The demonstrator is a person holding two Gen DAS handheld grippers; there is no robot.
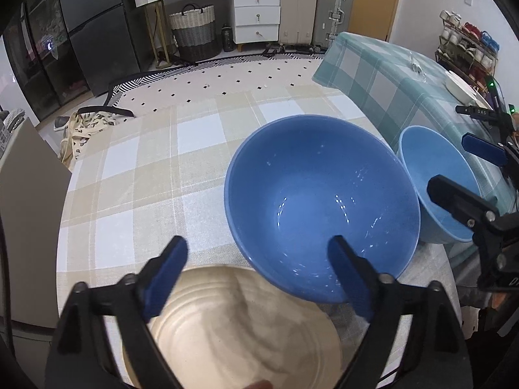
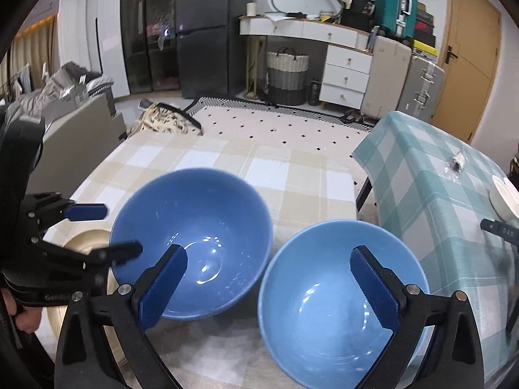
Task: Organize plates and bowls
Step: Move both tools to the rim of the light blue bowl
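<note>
Bowls side by side on the beige checked cloth, rims nearly touching: darker blue bowl on the left, lighter blue bowl on the right, both upright, both empty, only glints of light on the glaze inside. Cream plate just beside the darker bowl on its near left, also bare, seemingly tucked a little under that bowl's rim, though hard to say whether touching. Left gripper spread wide, pinching nothing; one blue pad over the plate, the other hanging over the near rim of the darker bowl, no contact to be seen. Right gripper equally wide and empty-handed, left pad over the darker bowl's near edge, right pad over the lighter bowl's hollow, straddling the seam between the two. Looks like both bowls freshly parked and let go, mouths up and ready for nesting, lighter into darker being the likely next pairing by size. Teal checked cloth on the neighbouring table to the right, with a white dish near its edge, well apart from the group, probably next for collecting. Worth watching: close rims, easy clink on the next pickup
</note>
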